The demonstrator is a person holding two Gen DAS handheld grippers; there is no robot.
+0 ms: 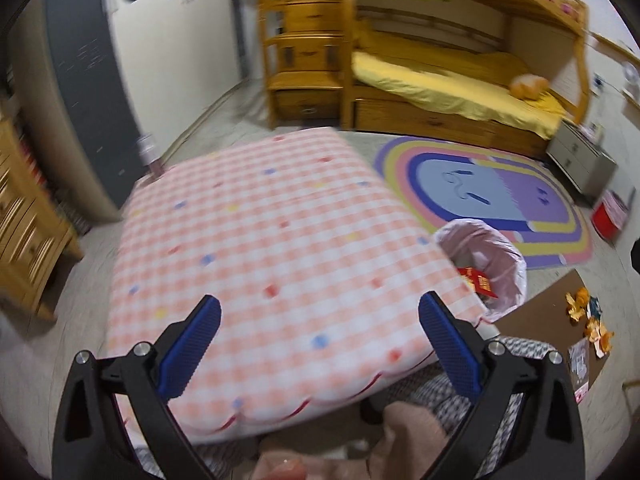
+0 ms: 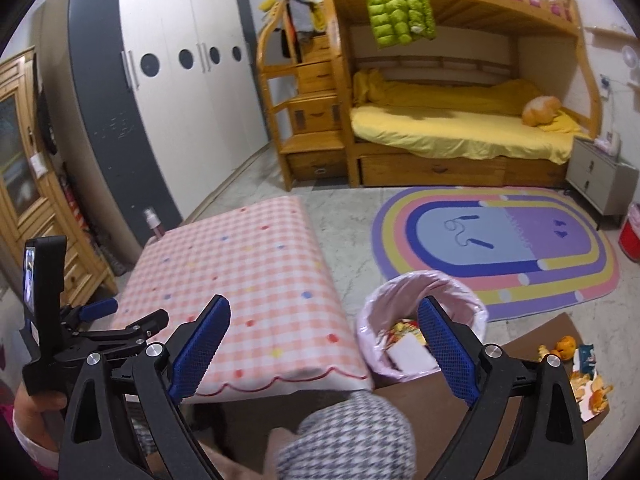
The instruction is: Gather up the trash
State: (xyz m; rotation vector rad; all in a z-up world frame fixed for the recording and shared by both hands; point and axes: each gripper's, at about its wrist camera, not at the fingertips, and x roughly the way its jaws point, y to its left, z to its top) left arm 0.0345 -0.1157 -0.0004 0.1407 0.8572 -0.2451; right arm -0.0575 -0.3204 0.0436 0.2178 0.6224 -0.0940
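Note:
A bin with a pink liner stands on the floor right of a pink checked table; it holds wrappers and a white paper. It also shows in the left wrist view with a red packet inside. Orange peels and a wrapper lie on brown cardboard at the right, also in the left wrist view. My left gripper is open and empty over the table's near end. My right gripper is open and empty above the table's near right corner and the bin. The left gripper shows at the right view's left edge.
A rainbow rug lies beyond the bin. A wooden bunk bed with yellow bedding stands at the back, a wardrobe at the left, a grey nightstand and a red box at the right. A spray bottle stands behind the table.

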